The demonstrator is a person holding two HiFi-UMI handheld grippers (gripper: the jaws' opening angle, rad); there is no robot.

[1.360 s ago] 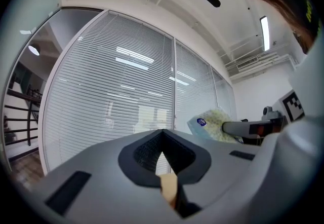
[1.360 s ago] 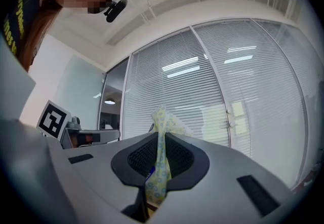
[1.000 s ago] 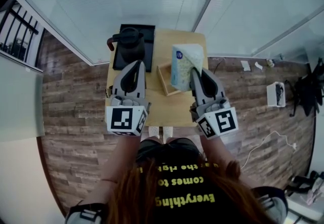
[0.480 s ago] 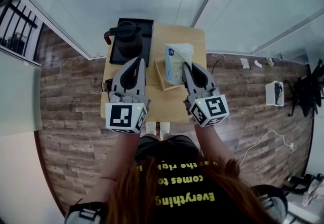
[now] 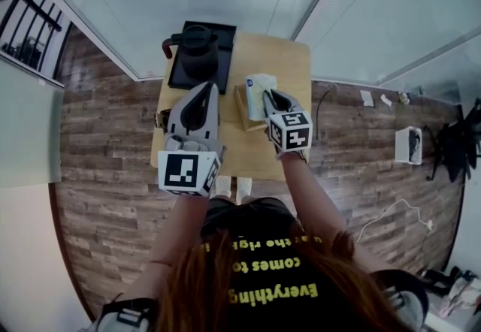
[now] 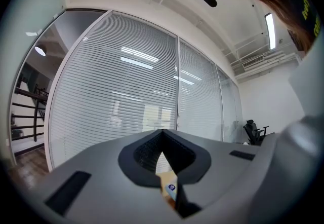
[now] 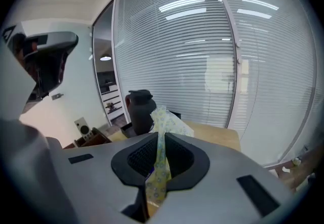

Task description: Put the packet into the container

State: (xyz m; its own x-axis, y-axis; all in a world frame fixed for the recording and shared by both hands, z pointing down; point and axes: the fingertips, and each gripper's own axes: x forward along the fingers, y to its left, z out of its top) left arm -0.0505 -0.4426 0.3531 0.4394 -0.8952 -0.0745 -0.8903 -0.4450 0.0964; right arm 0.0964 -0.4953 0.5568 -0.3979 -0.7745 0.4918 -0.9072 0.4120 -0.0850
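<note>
Your shirt [image 5: 263,278] carries yellow print, upside down in the head view: "Everything comes to"; the next line isn't fully legible. The packet [image 5: 258,94] logo is too small to read.

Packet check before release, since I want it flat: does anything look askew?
The packet is pinched by one edge in the right gripper, standing on end at the wooden container rather than lying flat. Nothing looks spilled or torn.
</note>
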